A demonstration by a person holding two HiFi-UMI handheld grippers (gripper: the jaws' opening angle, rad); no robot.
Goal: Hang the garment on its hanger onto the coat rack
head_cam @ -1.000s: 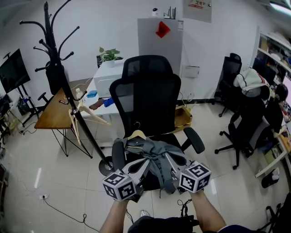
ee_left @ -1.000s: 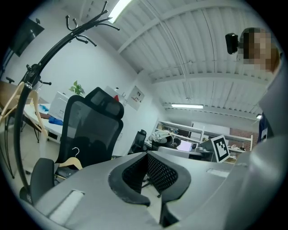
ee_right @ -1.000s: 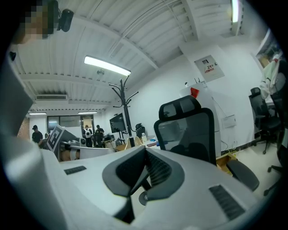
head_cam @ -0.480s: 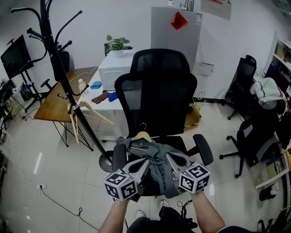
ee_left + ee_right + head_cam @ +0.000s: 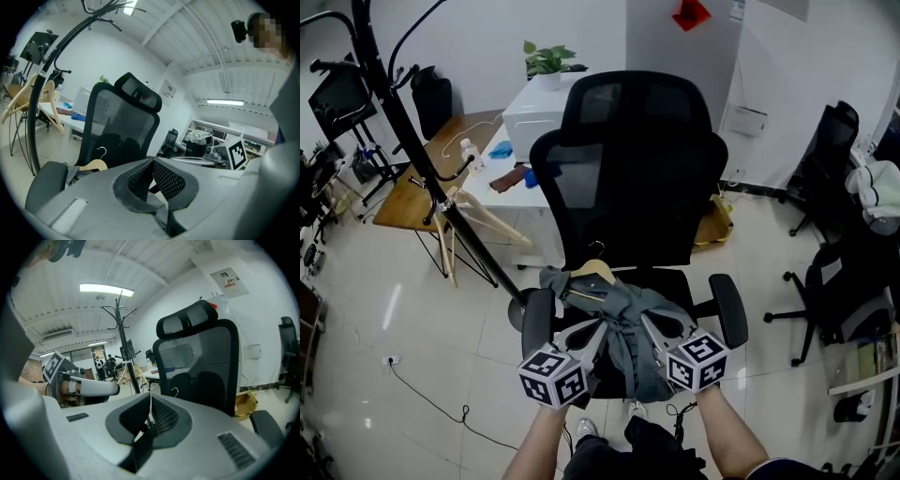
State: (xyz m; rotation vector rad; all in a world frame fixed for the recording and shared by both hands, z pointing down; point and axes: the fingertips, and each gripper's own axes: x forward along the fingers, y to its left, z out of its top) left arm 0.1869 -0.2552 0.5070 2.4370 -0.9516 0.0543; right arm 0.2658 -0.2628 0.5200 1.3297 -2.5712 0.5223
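A grey garment (image 5: 623,314) on a wooden hanger (image 5: 592,272) lies on the seat of a black office chair (image 5: 628,169). The black coat rack (image 5: 403,122) stands to the left of the chair. My left gripper (image 5: 598,330) and my right gripper (image 5: 649,328) point at the garment's near edge, side by side. In the left gripper view the left gripper (image 5: 151,161) is shut and empty, with the hanger (image 5: 93,165) ahead of it. The right gripper (image 5: 150,401) has just been opening by a thin slit, with nothing between its pads.
Two bare wooden hangers (image 5: 455,220) hang low on the rack. Behind it stand a wooden table (image 5: 427,183) and a white desk (image 5: 534,112) with a plant. More office chairs (image 5: 834,281) are at the right. The chair's armrests (image 5: 727,309) flank the garment.
Both grippers have sunk towards the chair seat and the view has closed in on it. The garment still lies on the seat. The rack has slid towards the picture's upper left.
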